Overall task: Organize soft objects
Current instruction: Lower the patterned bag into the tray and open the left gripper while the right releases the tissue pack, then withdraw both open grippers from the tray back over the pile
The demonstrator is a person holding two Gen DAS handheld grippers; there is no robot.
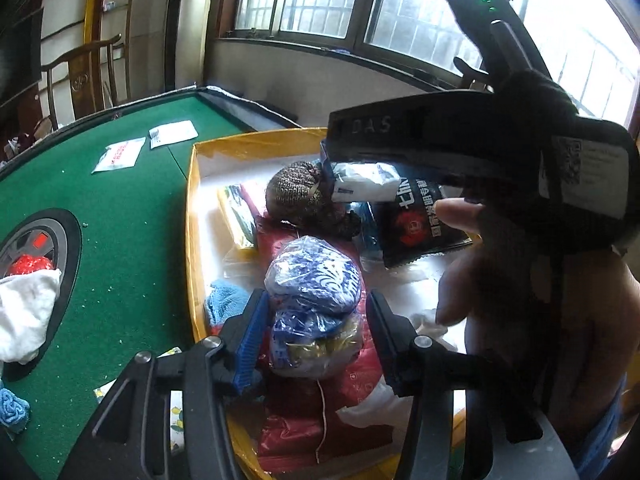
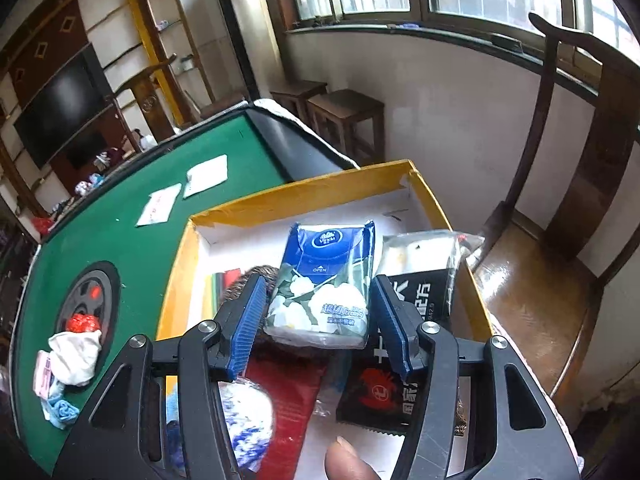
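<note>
You can read "DAS" in raised letters on the dark gripper body at the right of the left wrist view. The blue tissue pack in the right wrist view carries "OPEN" on its flap and "Strong" low on its front. The black sachet bears large white Chinese characters, only partly legible. Its QR label cannot be read.

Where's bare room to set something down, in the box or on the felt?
Free: white box floor along the far wall, behind the tissue pack; green felt between the box's left wall, round hub and two white packets. Crowded: box middle and near end, with knit piece, red bag, bagged bundle, black packet overlapping.
</note>
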